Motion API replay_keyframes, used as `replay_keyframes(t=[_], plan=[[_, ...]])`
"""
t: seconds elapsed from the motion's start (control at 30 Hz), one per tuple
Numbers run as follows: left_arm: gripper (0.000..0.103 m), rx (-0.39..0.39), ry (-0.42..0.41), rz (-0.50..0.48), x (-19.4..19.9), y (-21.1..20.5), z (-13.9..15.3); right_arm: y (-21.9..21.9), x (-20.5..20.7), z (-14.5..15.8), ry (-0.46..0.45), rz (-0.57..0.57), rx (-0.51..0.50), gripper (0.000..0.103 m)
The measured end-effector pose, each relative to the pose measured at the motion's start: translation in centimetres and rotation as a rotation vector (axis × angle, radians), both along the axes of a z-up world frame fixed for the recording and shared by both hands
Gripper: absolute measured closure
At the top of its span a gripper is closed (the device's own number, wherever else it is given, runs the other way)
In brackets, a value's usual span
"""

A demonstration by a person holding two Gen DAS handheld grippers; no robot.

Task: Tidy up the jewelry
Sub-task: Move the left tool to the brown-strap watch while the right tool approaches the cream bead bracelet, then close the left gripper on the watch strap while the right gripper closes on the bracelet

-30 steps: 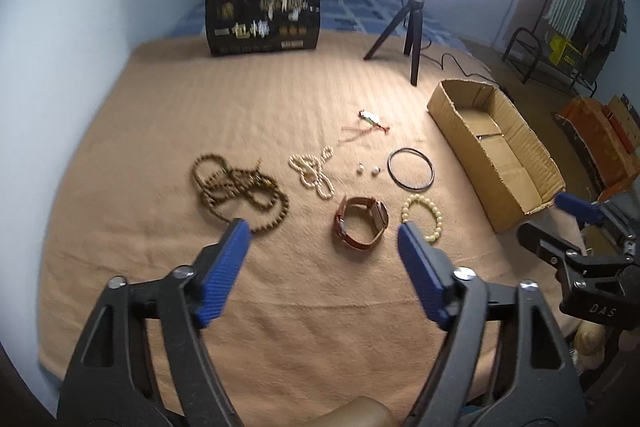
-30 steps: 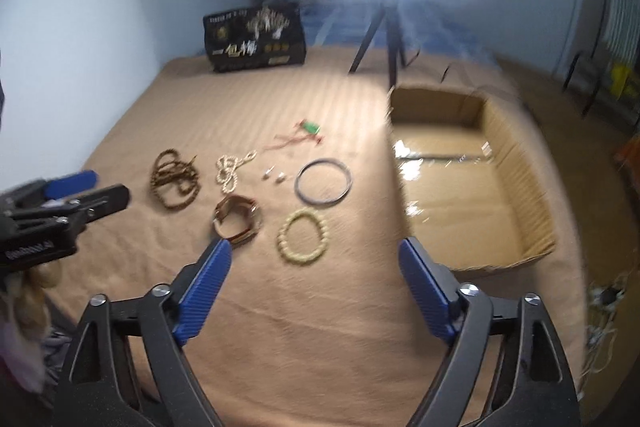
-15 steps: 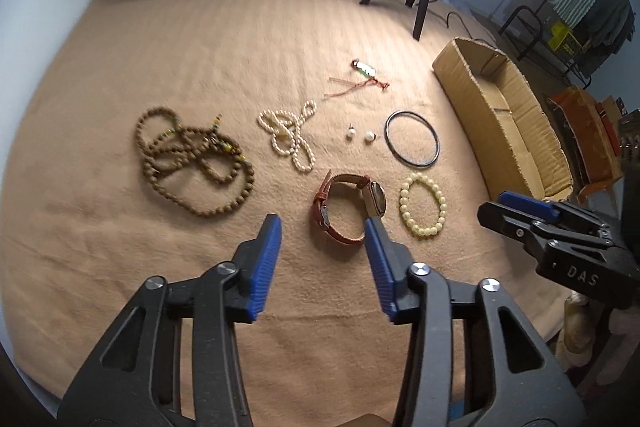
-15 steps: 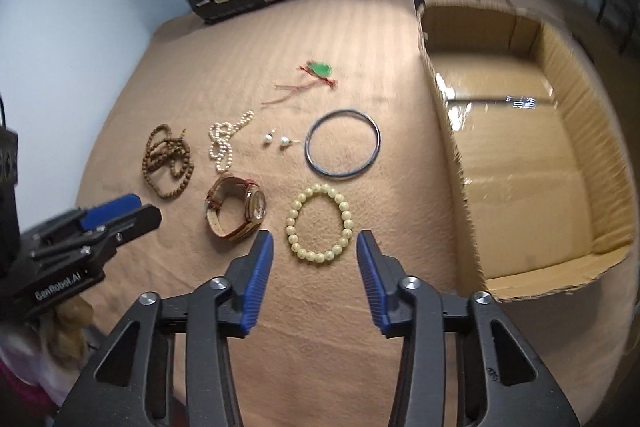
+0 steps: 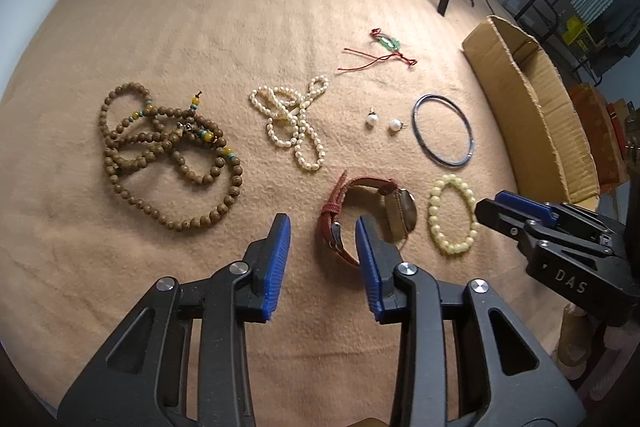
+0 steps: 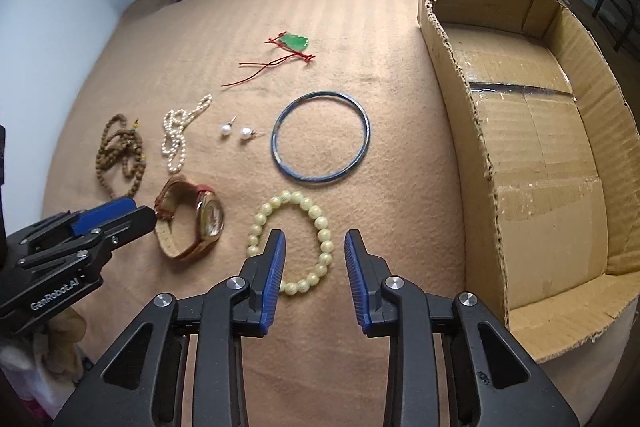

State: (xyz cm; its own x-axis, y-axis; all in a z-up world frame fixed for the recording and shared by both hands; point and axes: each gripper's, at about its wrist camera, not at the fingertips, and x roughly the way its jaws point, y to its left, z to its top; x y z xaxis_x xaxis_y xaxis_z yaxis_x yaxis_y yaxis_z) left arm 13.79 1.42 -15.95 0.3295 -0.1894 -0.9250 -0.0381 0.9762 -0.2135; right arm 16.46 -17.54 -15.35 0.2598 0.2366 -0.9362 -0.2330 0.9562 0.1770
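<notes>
Both grippers low over jewelry on a tan blanket, jaws just been narrowing, nothing clamped.

Left gripper (image 5: 322, 233) parted, watch (image 5: 366, 213) strap between its tips, lower centre. Right gripper (image 6: 314, 243) parted over the pale bead bracelet (image 6: 290, 241), lower centre, not pinched. Bangle (image 6: 320, 137) mid-frame, cardboard box (image 6: 528, 147) at right, wooden beads (image 5: 168, 157) left, pearl strand (image 5: 292, 123) centre.

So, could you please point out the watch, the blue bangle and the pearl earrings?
watch (image 6: 209, 218): right wrist view, on its face.
blue bangle (image 6: 320, 180): right wrist view, on its near rim.
pearl earrings (image 6: 226, 130): right wrist view, on the left pearl.
</notes>
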Motion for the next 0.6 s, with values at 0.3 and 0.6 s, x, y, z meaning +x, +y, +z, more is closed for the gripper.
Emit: replay_keyframes(t=[0.3, 0.6], plan=[[0.077, 0.0, 0.03, 0.0, 1.0, 0.1, -1.7, 0.0, 1.2, -1.7, 0.026, -0.004, -0.027, 0.08], [0.086, 0.01, 0.035, -0.019, 1.2, -0.1, -2.2, 0.4, 1.9, -2.4, 0.027, 0.007, -0.043, 0.095]])
